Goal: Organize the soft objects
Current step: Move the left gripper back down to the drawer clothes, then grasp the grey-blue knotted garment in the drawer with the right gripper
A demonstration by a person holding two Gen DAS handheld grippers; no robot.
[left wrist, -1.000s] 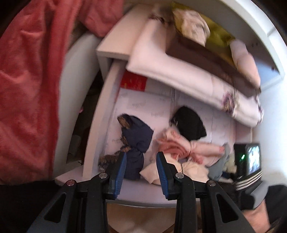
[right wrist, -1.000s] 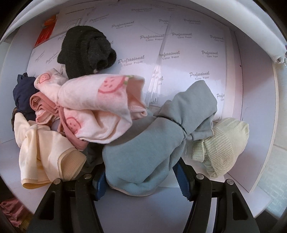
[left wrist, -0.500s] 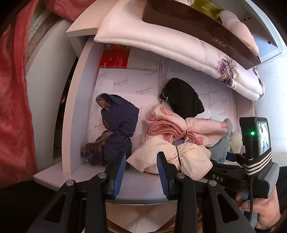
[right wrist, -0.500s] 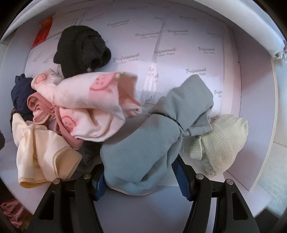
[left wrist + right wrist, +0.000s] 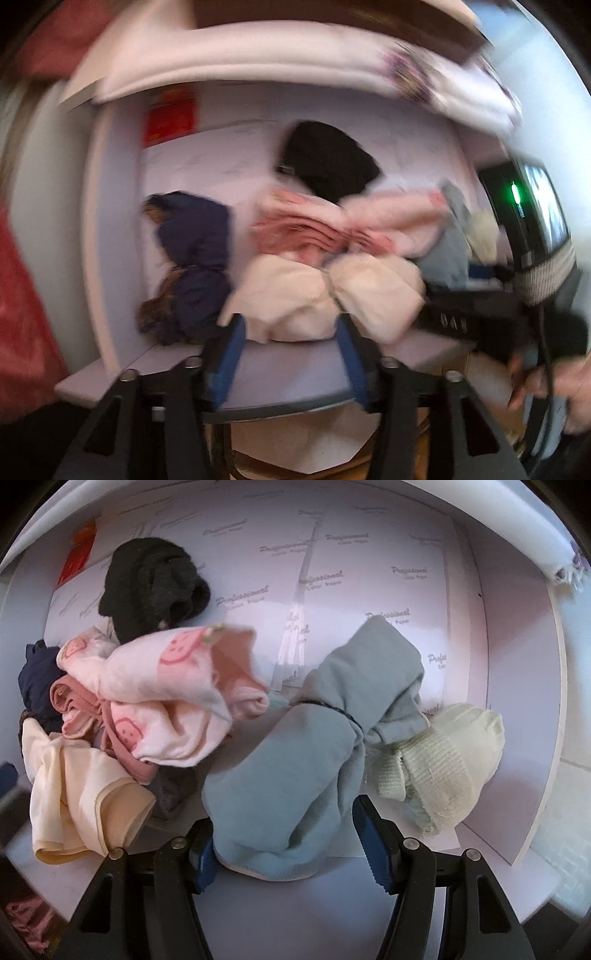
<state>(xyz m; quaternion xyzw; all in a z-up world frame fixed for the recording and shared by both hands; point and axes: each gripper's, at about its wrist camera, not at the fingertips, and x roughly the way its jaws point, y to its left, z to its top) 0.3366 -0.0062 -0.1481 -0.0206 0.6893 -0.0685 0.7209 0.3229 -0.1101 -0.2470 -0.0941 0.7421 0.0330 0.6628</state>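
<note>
**newbie:** Bundles everywhere on that white shelf [image 5: 517, 635], so why are your grippers parked like that?

**regular:** Each one straddles a bundle so you can pinch it at the fat end. Your right gripper [image 5: 284, 845] has the grey-blue bundle [image 5: 314, 760] between its blue pads; whether they actually press or just flank it, I can't tell. Your left gripper [image 5: 291, 354] has its jaws opening around the near edge of the cream bundle [image 5: 317, 295], pads apparently not squeezing yet. The bundles are tied at the waist, probably so they move as one lump.

**newbie:** Anything you can't read?

**regular:** Left view is smeared with blur. The pink smiley bundle [image 5: 166, 690] covers something dark grey, the navy bundle [image 5: 192, 258] is half hidden in the right view, and the pale green sock [image 5: 450, 760] tucks behind the grey-blue one.
</note>
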